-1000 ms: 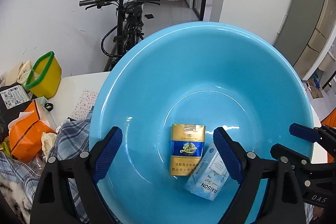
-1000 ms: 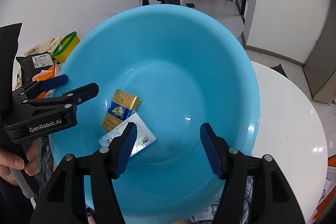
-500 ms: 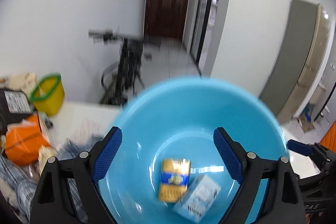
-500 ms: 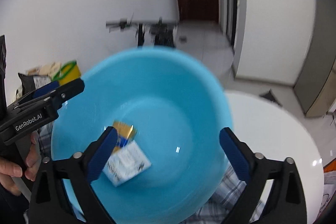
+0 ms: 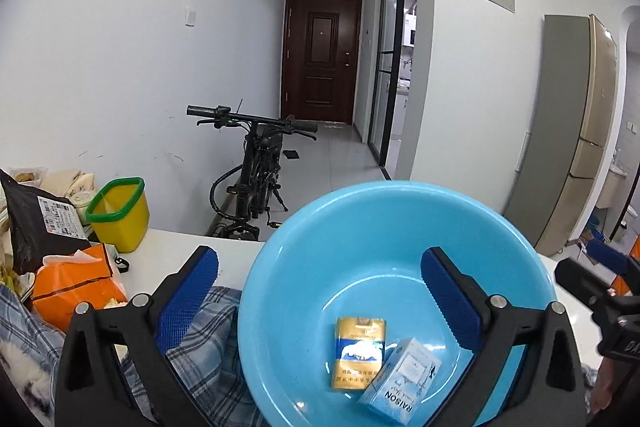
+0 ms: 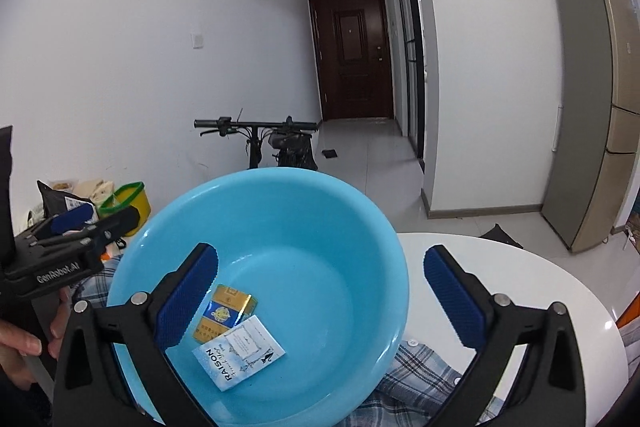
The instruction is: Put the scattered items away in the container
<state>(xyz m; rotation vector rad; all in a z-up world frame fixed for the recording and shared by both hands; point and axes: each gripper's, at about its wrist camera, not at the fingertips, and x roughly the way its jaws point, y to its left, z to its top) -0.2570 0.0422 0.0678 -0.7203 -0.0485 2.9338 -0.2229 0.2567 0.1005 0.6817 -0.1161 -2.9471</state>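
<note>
Both packs lie in the blue basin (image 5: 400, 247), gold pack (image 5: 360, 351) beside pale blue pack (image 6: 239, 351), below and ahead of left gripper (image 5: 320, 291) and right gripper (image 6: 320, 287); jaws just opened wide, empty

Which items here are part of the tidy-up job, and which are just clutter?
Job:
- blue basin, the container
- gold cigarette pack, lying in it
- pale blue RAISON pack, in it, overlapping the gold one
- left claw and right claw, both open and holding nothing

Lying about:
- yellow bin
- orange tissue pack
- black parcel bag
- plaid cloth
- bicycle
</note>
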